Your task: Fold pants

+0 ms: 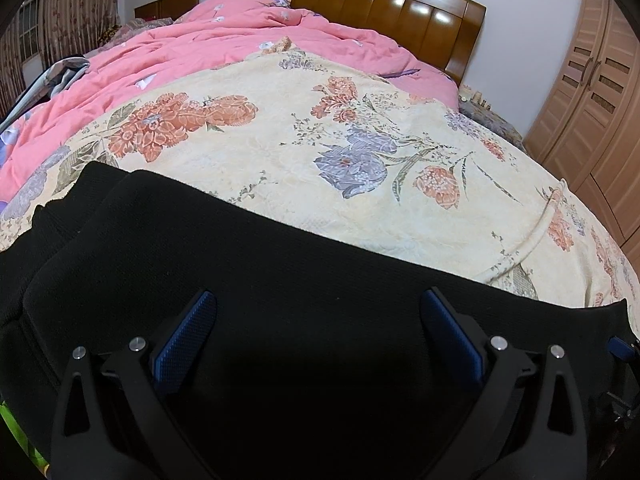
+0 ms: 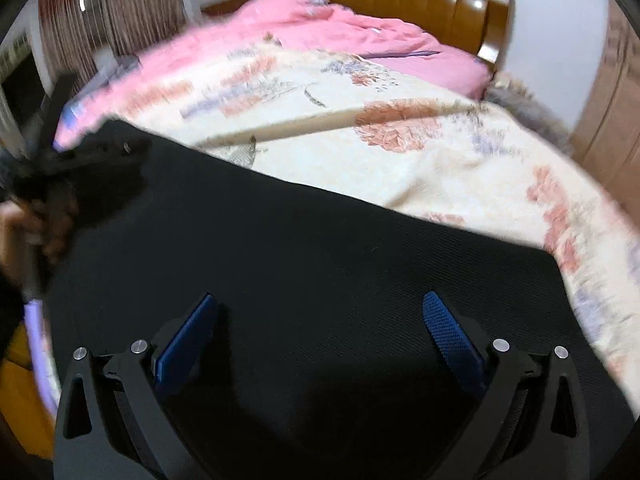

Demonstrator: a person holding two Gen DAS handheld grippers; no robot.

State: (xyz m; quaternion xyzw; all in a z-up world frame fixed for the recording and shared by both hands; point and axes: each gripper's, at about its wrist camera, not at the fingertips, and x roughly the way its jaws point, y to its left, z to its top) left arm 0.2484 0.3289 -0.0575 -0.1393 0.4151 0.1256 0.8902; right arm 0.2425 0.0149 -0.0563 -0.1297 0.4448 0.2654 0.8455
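While both sets of fingers stand spread and released, the left gripper [image 1: 318, 308] and right gripper [image 2: 320, 312] hover over the black pants [image 1: 248, 264], which lie across the near edge of the floral blanket [image 1: 304, 152] on the bed, long axis left to right.

The left gripper [image 1: 318, 300] is held with its blue-padded fingers [image 1: 186, 330] spread wide, nothing pinched between them. The right gripper [image 2: 320, 304] is likewise spread wide, fingers [image 2: 452, 332] pointing toward twelve o'clock.
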